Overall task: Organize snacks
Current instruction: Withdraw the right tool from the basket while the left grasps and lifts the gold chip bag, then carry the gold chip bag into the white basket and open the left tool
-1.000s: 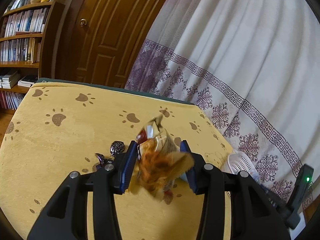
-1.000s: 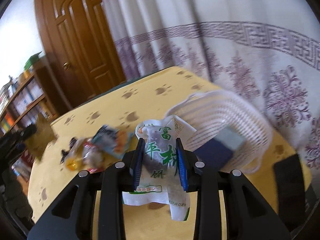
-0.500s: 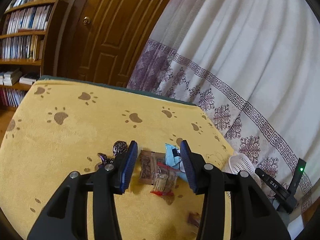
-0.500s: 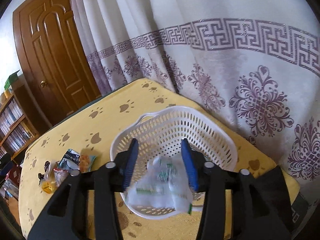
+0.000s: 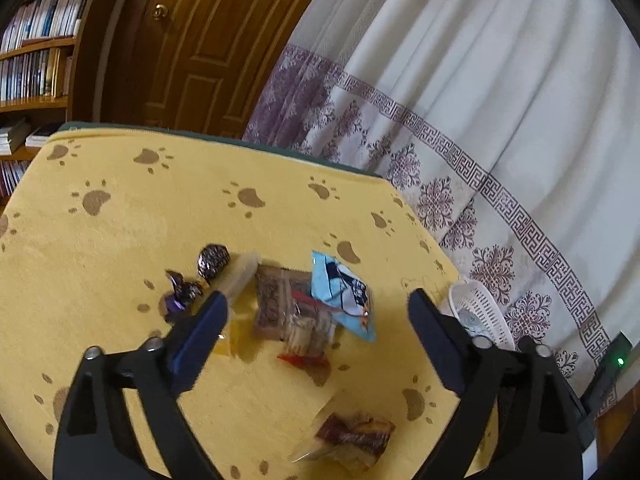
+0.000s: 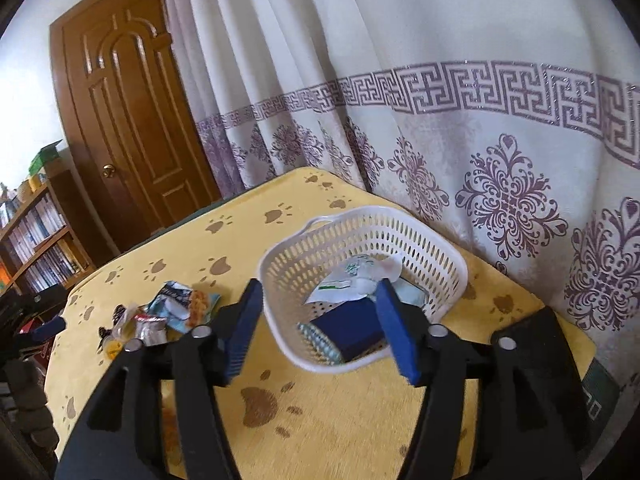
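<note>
Left gripper [image 5: 316, 312]: I see its jaws spread wide and holding nothing, hanging over the loose snack pile.
Snack pile: a light blue packet [image 5: 343, 294], a brown clear-wrapped bar [image 5: 276, 304] and a red-trimmed clear packet [image 5: 308, 338] lie touching each other between my left gripper's fingertips; dark foil candies [image 5: 214, 258] sit just left of them.
Stray snack: one brown-and-orange packet [image 5: 352, 436] lies alone on the bench, nearer to me than the pile.
Right gripper [image 6: 320, 320]: released, jaws apart, poised above the near rim of the white basket [image 6: 424, 240].
Basket contents: a white green-printed packet [image 6: 352, 276] rests on a dark blue box [image 6: 348, 328].
Bench [image 6: 340, 420]: yellow paw-print cover; the basket stands near the right edge beside the curtain [image 6: 440, 80].
Open room: bare cover between pile and basket, and a wide stretch behind the pile toward the door [image 5: 192, 40].
</note>
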Motion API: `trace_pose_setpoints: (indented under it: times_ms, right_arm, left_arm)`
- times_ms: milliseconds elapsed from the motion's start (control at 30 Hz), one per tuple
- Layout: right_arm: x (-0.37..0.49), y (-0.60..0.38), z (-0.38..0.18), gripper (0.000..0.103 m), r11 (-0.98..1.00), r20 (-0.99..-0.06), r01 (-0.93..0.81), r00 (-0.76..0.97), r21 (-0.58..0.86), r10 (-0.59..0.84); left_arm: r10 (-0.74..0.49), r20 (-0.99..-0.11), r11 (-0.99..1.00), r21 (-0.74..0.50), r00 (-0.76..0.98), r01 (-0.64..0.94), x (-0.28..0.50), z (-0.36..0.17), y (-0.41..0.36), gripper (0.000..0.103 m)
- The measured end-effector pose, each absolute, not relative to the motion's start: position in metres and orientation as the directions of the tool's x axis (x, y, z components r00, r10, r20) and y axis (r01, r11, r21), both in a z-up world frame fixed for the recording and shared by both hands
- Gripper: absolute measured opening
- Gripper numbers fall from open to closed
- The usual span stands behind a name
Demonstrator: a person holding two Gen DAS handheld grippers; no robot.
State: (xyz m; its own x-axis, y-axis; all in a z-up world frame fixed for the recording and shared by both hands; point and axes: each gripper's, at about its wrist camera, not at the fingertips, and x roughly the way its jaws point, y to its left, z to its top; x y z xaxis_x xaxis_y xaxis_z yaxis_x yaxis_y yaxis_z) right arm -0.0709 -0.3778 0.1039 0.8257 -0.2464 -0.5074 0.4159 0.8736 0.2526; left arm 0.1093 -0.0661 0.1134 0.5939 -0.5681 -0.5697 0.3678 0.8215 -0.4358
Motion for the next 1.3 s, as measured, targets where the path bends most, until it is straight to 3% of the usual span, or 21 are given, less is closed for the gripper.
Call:
trace_pose_setpoints:
  times_ms: [167,433,1000,1033,1067,1133,1300]
  right_arm:
    - [-0.085,-0.364,0.1,0.076,0.899,-0.492,0.373,0.842,0.232,-0.222]
    - [-0.093,-0.368,0.076,0.077,0.886,-0.53,0.35,0.835,0.305,-0.148]
    - [-0.101,-0.386,0.051,0.078,0.858,-0.541,0.315,0.839,0.405,-0.052]
    - [-0.101,-0.386,0.049,0.078,0.858,-0.543,0.314,0.838,0.405,-0.051]
    - [-0.1,-0.386,0.047,0.078,0.859,-0.545,0.315,0.837,0.405,-0.05]
    - [-0.1,-0.387,0.043,0.078,0.859,-0.549,0.316,0.834,0.404,-0.049]
    - [-0.101,-0.388,0.03,0.078,0.851,-0.562,0.316,0.826,0.42,-0.029]
  left_arm:
    - [-0.565,-0.596,0.825,-0.415,0.571,0.383,0.091,0.1,-0.081,0.098]
    - [-0.516,-0.703,0.837,-0.293,0.49,0.462,0.051,0.057,-0.113,0.098]
    - [-0.343,-0.806,0.847,-0.043,0.482,0.529,0.035,0.01,-0.155,0.098]
    - [-0.341,-0.808,0.847,-0.043,0.481,0.53,0.036,0.009,-0.156,0.095]
    - [-0.343,-0.811,0.844,-0.045,0.474,0.534,0.037,0.007,-0.157,0.083]
    - [-0.333,-0.813,0.843,-0.03,0.477,0.538,0.037,0.006,-0.159,0.074]
    - [-0.329,-0.806,0.836,-0.008,0.491,0.548,0.035,0.013,-0.166,0.067]
